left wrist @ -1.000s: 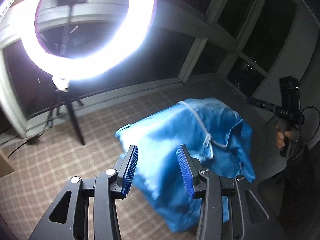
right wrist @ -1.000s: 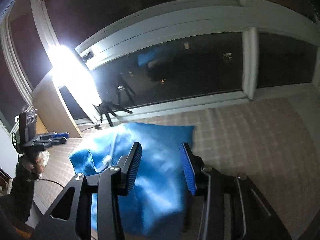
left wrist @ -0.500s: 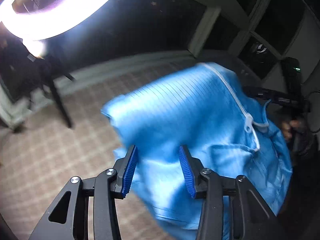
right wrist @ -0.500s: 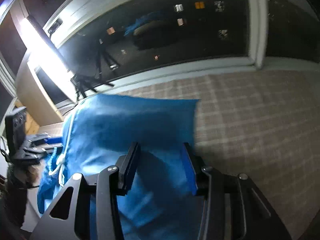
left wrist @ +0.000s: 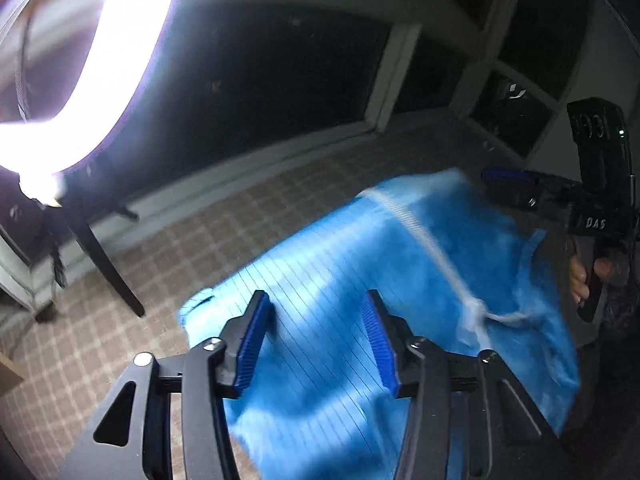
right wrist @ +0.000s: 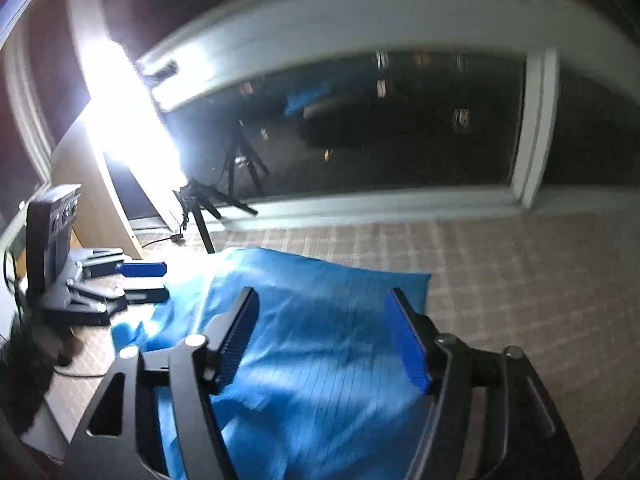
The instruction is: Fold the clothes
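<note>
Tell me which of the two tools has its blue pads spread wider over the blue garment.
The right tool: its pads stand clearly farther apart above the blue garment than those of the left tool. Neither grips the cloth.

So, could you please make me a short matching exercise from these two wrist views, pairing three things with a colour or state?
Things:
1. garment
2. ring light
3. left gripper

Colour or state:
a. jaws apart, nothing clamped
b. glowing white
c. blue, with a white zip

Pairs: 1-c, 2-b, 3-a
</note>
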Available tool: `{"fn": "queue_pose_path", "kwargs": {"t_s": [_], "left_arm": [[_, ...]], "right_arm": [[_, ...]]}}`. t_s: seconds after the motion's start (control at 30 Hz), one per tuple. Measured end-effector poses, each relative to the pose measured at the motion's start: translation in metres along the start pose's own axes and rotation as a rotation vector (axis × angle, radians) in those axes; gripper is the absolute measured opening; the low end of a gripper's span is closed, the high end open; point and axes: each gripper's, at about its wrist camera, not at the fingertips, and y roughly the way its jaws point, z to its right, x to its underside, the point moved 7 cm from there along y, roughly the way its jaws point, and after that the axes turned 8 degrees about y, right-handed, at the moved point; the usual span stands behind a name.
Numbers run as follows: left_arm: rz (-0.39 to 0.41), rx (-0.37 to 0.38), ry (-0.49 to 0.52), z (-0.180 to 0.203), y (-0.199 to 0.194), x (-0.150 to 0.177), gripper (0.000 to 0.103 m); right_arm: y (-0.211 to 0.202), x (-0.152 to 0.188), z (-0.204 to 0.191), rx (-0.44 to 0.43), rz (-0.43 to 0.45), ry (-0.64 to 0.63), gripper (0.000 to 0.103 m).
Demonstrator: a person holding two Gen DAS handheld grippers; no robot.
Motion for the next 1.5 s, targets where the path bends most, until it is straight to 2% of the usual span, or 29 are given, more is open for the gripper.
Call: {"fn": "queue_pose_path", "kwargs": {"t_s": [0.07, 0.13, 0.27, 0.4, 0.5, 0.57, 0.63, 0.77, 0.83, 0.9, 1.0, 1.07, 1.13, 1.27, 1.37, 1.5], "left_arm": [[-0.016, -0.010, -0.039, -0.007, 0.002, 0.005, 0.048], [0.013, -0.030, -0.039, -0.010, -0.016, 0.009, 0.047], [0.072, -0.041, 0.009, -0.001, -0.070, 0.034, 0.047], [0.078, -0.001, 0.017, 0.016, -0.095, 0.074, 0.047], [0.018, 0.034, 0.026, 0.024, -0.076, 0.098, 0.047], [-0.046, 0.017, 0.038, 0.026, -0.058, 0.110, 0.045], [-0.057, 0.002, 0.042, 0.025, -0.061, 0.115, 0.045], [0.011, -0.023, 0.031, 0.023, -0.099, 0.117, 0.046], [0.045, -0.010, 0.046, 0.033, -0.116, 0.114, 0.047], [0.080, 0.015, 0.117, 0.060, -0.125, 0.107, 0.048], [0.081, 0.061, 0.215, 0.098, -0.120, 0.103, 0.051], [0.021, 0.058, 0.224, 0.105, -0.109, 0.114, 0.051], [0.004, 0.068, 0.231, 0.106, -0.115, 0.132, 0.051], [0.005, 0.051, 0.195, 0.090, -0.139, 0.169, 0.068], [0.027, 0.019, 0.165, 0.073, -0.162, 0.191, 0.075], [0.051, -0.031, 0.151, 0.055, -0.194, 0.225, 0.076]], "right_arm": [[0.028, 0.008, 0.020, 0.084, -0.082, 0.030, 0.066], [0.020, 0.012, 0.025, 0.101, -0.070, 0.042, 0.066], [-0.047, 0.026, 0.016, 0.112, 0.035, 0.027, 0.066], [-0.096, 0.072, -0.005, 0.052, 0.081, 0.013, 0.066], [-0.094, 0.106, -0.008, 0.021, 0.041, 0.033, 0.066], [-0.080, 0.127, 0.003, 0.076, -0.030, 0.031, 0.066], [-0.072, 0.140, 0.020, 0.163, -0.085, 0.040, 0.066], [-0.118, 0.135, 0.025, 0.182, 0.030, 0.106, 0.066], [-0.143, 0.130, 0.009, 0.164, 0.096, 0.103, 0.066], [-0.153, 0.128, -0.015, 0.120, 0.130, 0.089, 0.066], [-0.145, 0.137, -0.054, 0.076, 0.113, 0.059, 0.068], [-0.130, 0.156, -0.069, 0.176, 0.066, 0.049, 0.068], [-0.128, 0.175, -0.080, 0.247, 0.057, 0.061, 0.068], [-0.139, 0.215, -0.105, 0.317, 0.055, 0.101, 0.070], [-0.142, 0.234, -0.129, 0.357, 0.049, 0.140, 0.070], [-0.147, 0.255, -0.172, 0.385, 0.067, 0.188, 0.070]]}}
